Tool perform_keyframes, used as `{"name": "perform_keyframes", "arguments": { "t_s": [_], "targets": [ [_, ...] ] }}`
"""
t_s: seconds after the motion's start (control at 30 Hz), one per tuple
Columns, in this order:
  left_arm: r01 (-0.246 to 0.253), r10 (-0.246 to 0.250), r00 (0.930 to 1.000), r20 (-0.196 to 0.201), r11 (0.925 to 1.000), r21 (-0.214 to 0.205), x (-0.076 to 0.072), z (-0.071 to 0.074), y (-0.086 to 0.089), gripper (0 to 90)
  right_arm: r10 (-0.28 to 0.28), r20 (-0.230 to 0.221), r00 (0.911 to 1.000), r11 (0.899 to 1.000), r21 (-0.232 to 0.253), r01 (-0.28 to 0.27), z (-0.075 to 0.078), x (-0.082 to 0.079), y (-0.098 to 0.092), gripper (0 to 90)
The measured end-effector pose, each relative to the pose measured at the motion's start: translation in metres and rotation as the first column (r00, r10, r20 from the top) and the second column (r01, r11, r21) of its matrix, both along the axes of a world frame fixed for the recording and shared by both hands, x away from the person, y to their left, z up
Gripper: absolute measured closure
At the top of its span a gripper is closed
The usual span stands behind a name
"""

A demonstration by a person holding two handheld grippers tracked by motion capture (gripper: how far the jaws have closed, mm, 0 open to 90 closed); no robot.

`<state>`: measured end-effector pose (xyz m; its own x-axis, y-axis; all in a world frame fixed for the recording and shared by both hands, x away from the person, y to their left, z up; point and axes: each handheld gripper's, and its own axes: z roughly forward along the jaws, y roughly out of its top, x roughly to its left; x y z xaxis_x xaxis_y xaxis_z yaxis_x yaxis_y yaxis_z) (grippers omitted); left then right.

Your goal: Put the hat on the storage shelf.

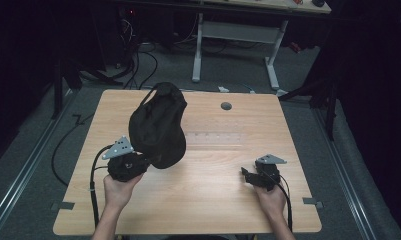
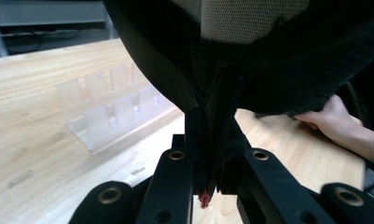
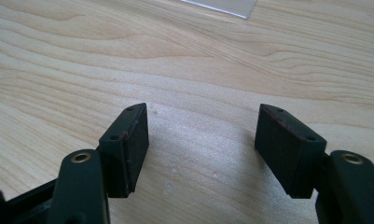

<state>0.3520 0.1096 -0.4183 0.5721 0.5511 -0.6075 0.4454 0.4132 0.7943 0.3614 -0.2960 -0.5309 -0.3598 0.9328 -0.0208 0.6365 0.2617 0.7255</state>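
r gripper (image 3: pixel 202 140) fingers apart over table (image 3: pixel 128 56)

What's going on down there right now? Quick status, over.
Left gripper shut on black fabric cap, held above the wooden table. Right gripper open, empty. Clear plastic rack beyond, apart.

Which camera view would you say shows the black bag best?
The high view: the whole black bag shows, lifted above the table by the shut left gripper. The left gripper view shows its underside and the pinched fabric. The right gripper view looks at bare wood.
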Motion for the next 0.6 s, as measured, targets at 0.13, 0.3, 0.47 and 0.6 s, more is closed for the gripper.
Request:
{"name": "perform_keyframes", "arguments": {
  "t_s": [0.13, 0.3, 0.47, 0.6],
  "targets": [
    [-0.042, 0.042, 0.9991, 0.009, 0.999, 0.014, 0.008, 0.001, -0.001, 85.8, -0.001, 0.0, 1.0, 1.0, 0.0, 0.001, 0.0, 0.0, 0.0, 35.2],
    [-0.092, 0.091, 0.9957, 0.015, 0.9957, 0.016, 0.017, 0.005, 0.0, 85.7, -0.002, 0.001, 1.0, 1.0, -0.001, 0.002, 0.0, 0.0, 0.0, 35.3],
    [-0.136, 0.136, 0.9907, 0.014, 0.9906, 0.014, 0.028, 0.007, 0.0, 85.7, -0.022, -0.003, 0.9997, 1.0, 0.005, 0.022, 0.0, 0.0, 0.0, 35.6],
    [-0.165, 0.165, 0.9862, 0.015, 0.9864, -0.002, 0.036, 0.008, -0.001, 85.7, -0.02, -0.002, 0.9998, 1.0, 0.004, 0.02, 0.0, 0.0, 0.0, 35.1]
  ]
}}
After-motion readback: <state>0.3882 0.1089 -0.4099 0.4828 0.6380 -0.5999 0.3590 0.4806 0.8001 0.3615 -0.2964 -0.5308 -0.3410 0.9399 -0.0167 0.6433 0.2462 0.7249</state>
